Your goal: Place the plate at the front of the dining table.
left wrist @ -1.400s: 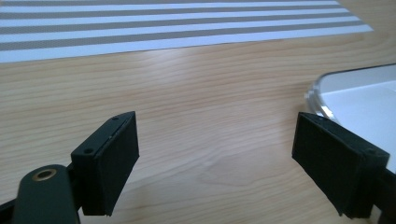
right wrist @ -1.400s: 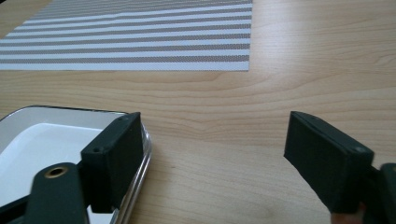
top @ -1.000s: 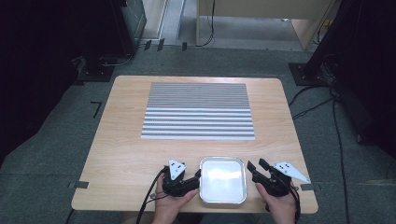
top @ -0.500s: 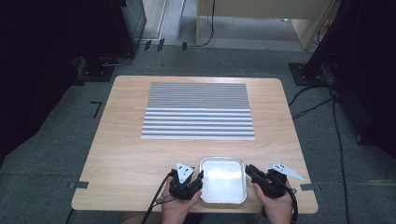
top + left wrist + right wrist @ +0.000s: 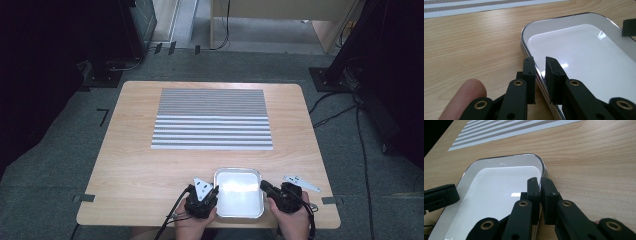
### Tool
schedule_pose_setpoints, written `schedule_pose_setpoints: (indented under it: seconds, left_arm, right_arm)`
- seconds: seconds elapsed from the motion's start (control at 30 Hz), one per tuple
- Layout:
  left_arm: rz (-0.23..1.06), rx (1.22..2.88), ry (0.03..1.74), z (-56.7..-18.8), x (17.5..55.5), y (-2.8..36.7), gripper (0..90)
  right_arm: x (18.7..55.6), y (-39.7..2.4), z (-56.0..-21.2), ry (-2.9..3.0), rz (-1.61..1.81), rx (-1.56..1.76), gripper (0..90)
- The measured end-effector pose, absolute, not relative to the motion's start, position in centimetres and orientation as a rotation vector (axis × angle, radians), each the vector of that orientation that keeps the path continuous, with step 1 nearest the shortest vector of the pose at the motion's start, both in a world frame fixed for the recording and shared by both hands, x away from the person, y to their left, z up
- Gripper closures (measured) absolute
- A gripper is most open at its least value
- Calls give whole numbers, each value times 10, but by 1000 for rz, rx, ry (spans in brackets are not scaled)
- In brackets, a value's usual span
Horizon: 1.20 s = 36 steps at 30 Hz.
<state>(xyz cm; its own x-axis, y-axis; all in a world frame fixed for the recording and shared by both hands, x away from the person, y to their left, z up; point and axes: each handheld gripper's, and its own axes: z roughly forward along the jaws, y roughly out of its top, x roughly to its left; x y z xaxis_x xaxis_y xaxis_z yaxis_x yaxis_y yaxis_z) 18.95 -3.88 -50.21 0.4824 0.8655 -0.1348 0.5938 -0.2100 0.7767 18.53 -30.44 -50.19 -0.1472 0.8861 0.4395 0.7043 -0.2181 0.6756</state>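
Note:
A shallow white tray [image 5: 238, 192] with a shiny metal rim lies near the table's front edge, with nothing in it. My left gripper [image 5: 216, 192] grips its left side. In the left gripper view the two black jaws straddle the rim, and the left gripper [image 5: 539, 67] is shut on the tray [image 5: 584, 50]. My right gripper [image 5: 262, 186] holds the opposite side. In the right gripper view the right gripper [image 5: 540, 182] is shut tight on the rim of the tray [image 5: 499, 187]. A person's hands hold both grippers from the bottom of the high view.
A grey-and-white striped mat [image 5: 212, 119] covers the far middle of the wooden table [image 5: 135, 165]. The front edge runs just behind the tray. Cables [image 5: 362, 150] trail over the floor at the right.
Both grippers have moved in against the tray's sides and shut on its rim. The left hand has turned, so its grey plate now faces up. The tray has stayed in place.

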Motion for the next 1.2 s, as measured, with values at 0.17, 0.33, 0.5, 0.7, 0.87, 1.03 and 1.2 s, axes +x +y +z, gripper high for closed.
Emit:
schedule_pose_setpoints:
  seconds: [0.17, 0.33, 0.5, 0.7, 0.87, 1.03, 1.2]
  left_arm:
    - [440, 1928, 1213, -501, 190, -41, 802]
    - [449, 1914, 1229, -501, 190, -42, 818]
    - [446, 1903, 1236, -500, 192, -41, 835]
    - [449, 1900, 1233, -500, 192, -41, 846]
    - [458, 1898, 1227, -499, 192, -41, 859]
    - [463, 1897, 1216, -499, 191, -41, 873]
    - [471, 1895, 1202, -497, 190, -42, 879]
  right_arm:
    - [185, -303, -502, 1815, 1285, 1891, 875]
    - [183, -299, -501, 1821, 1246, 1847, 876]
    - [184, -304, -504, 1791, 1315, 1910, 884]
    - [184, -308, -505, 1771, 1365, 1924, 892]
    - [183, -308, -503, 1753, 1391, 1905, 894]
    - [182, -309, -498, 1737, 1417, 1850, 899]
    - [181, -313, -496, 1711, 1441, 1841, 900]
